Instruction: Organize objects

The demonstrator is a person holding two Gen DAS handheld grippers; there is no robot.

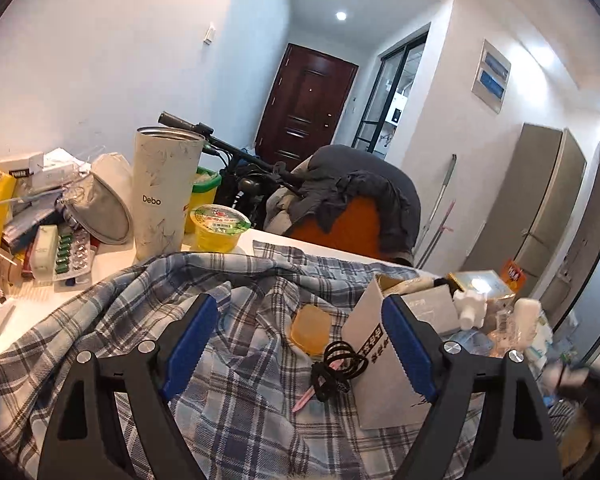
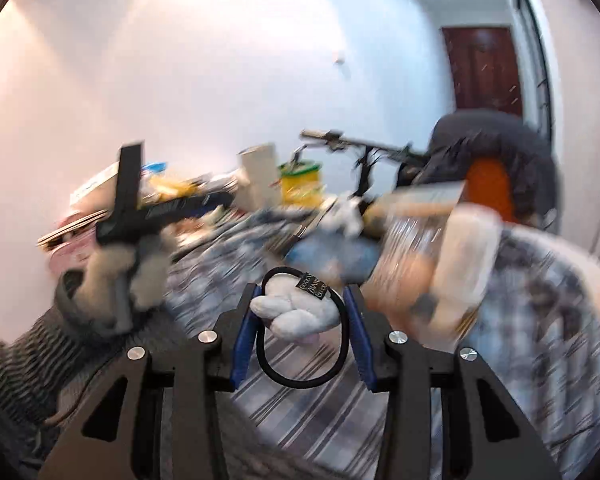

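In the left wrist view my left gripper (image 1: pixel 302 304) stands wide open over a blue plaid shirt (image 1: pixel 236 380) spread on the white table (image 1: pixel 112 260). Between its fingers lie an amber block (image 1: pixel 310 328), a black coiled hair tie (image 1: pixel 344 358) and a pink stick (image 1: pixel 310 398). A grey card box (image 1: pixel 380 380) leans beside the right pad (image 1: pixel 408 344). The right wrist view is blurred. There my right gripper (image 2: pixel 303 300) is shut on a black hair band with a white plush ornament (image 2: pixel 296 314), lifted above the shirt (image 2: pixel 312 420). The left gripper (image 2: pixel 132 208) shows at the left, held by a hand.
A tall white tumbler (image 1: pixel 168 192), a yellow jelly cup (image 1: pixel 219 228) and pill blister packs (image 1: pixel 72 256) crowd the table's far left. Boxes and bottles (image 1: pixel 476 304) pile up at the right. Behind the table are a bicycle handlebar (image 1: pixel 236 152) and a chair draped with grey clothes (image 1: pixel 360 196).
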